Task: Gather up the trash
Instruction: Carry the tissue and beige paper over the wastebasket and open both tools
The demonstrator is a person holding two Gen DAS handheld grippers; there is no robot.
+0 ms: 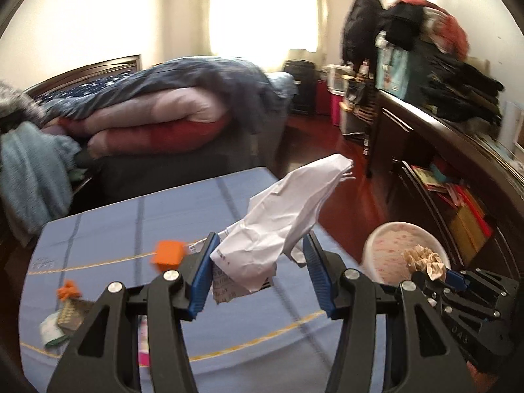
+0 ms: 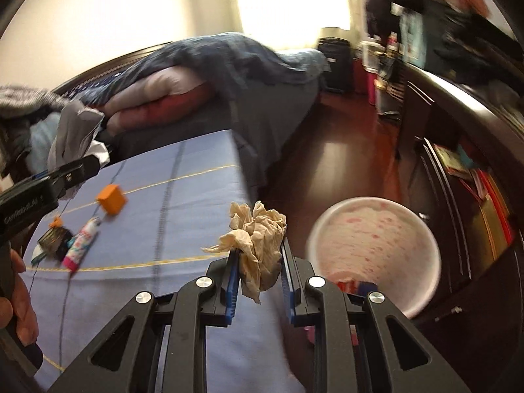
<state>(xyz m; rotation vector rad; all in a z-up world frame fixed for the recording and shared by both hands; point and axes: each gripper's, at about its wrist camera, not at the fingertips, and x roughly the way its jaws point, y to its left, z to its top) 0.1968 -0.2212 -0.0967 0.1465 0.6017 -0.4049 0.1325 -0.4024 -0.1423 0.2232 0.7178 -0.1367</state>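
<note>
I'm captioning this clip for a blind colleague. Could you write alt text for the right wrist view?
The right hand-held gripper is shut on a crumpled beige tissue, above the edge of a blue checked tablecloth, beside a white bin with pink spots on the floor to its right. An orange block and small clutter lie on the cloth; an unmade bed is behind.

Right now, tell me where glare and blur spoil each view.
Left wrist view: the window is blown out white, the clothes at upper right smear. Right wrist view: the same window glares, the bin and the shelves are motion-blurred; the tissue stays sharp.
</note>
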